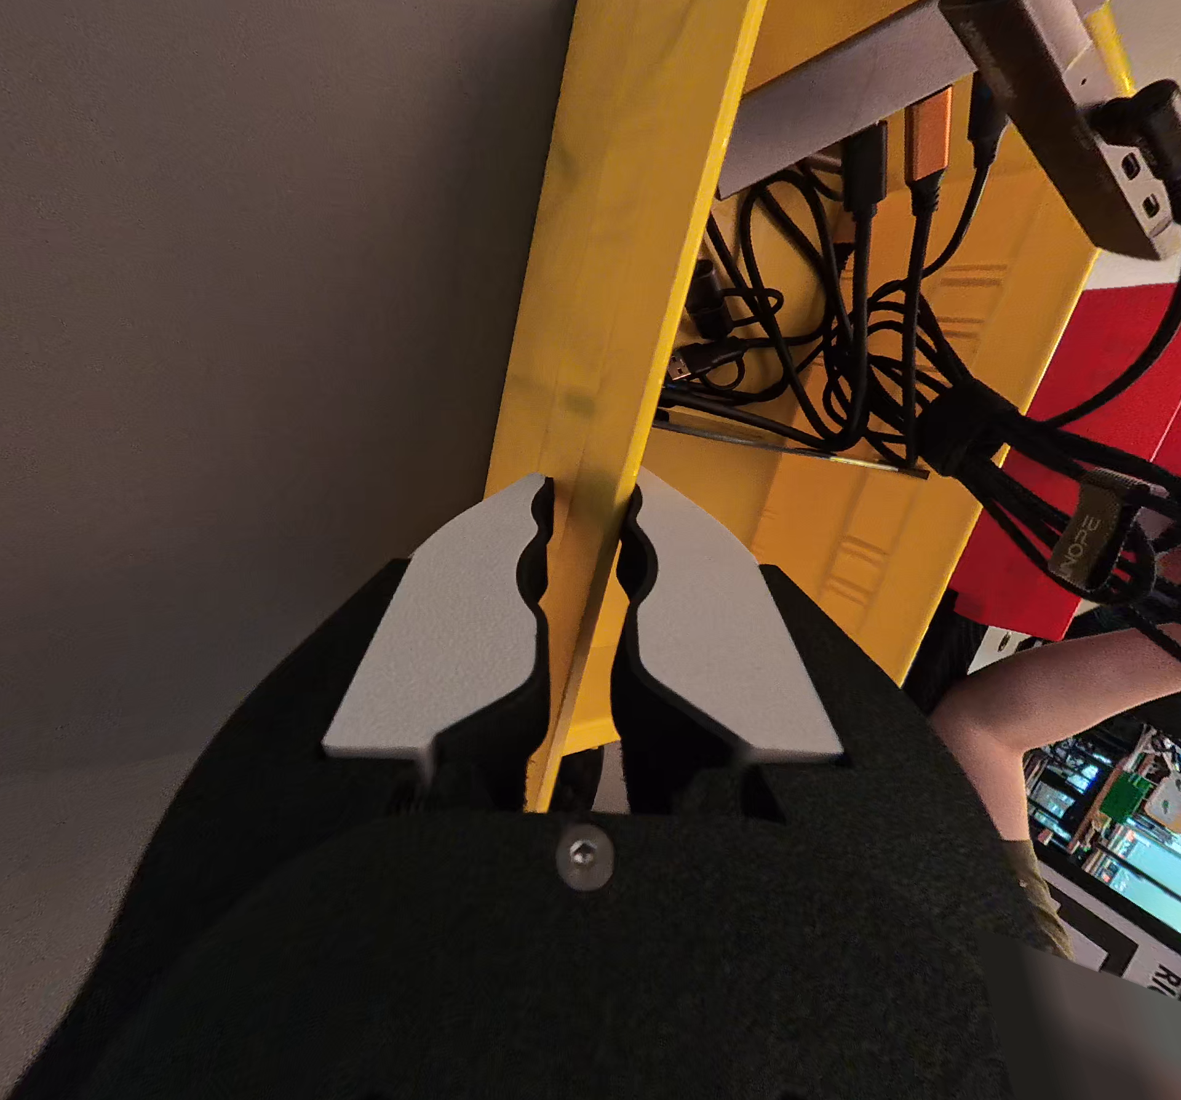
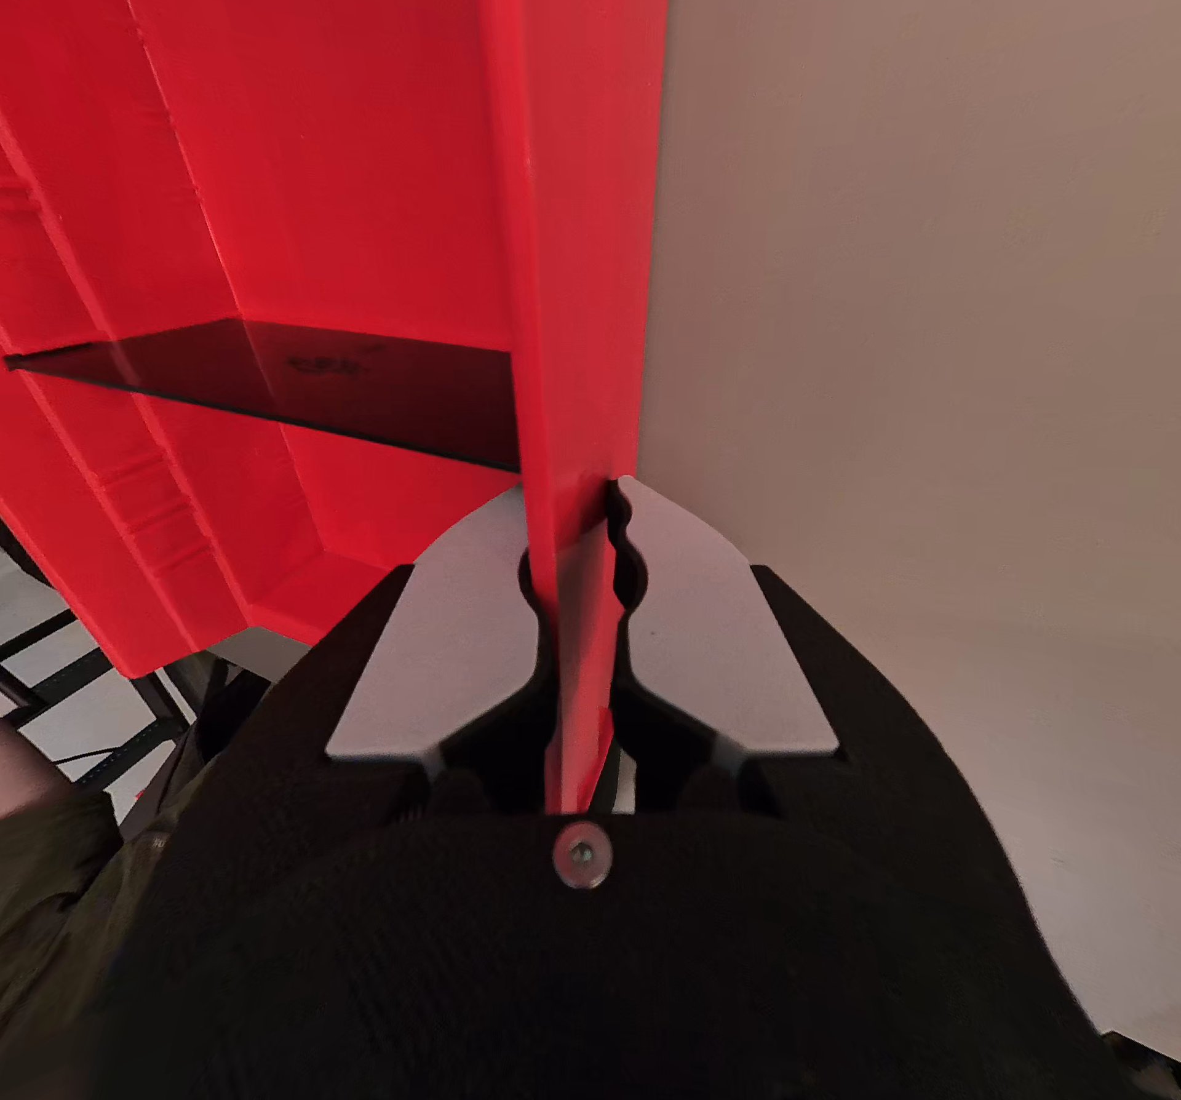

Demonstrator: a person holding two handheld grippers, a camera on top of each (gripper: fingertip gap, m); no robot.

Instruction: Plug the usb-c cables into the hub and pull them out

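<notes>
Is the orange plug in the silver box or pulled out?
In. The orange plug sits pushed into the silver box, its black cable hanging down into the yellow bin.

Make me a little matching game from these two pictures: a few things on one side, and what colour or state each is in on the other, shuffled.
Things:
1. left gripper
2. right gripper
3. hub
4. cables

States:
A. shut on the red bin's wall
B. grey, with plugs in it
C. shut on the yellow bin's wall
D. black, tangled inside the yellow bin

Pairs: 1-C, 2-A, 3-B, 4-D
</notes>
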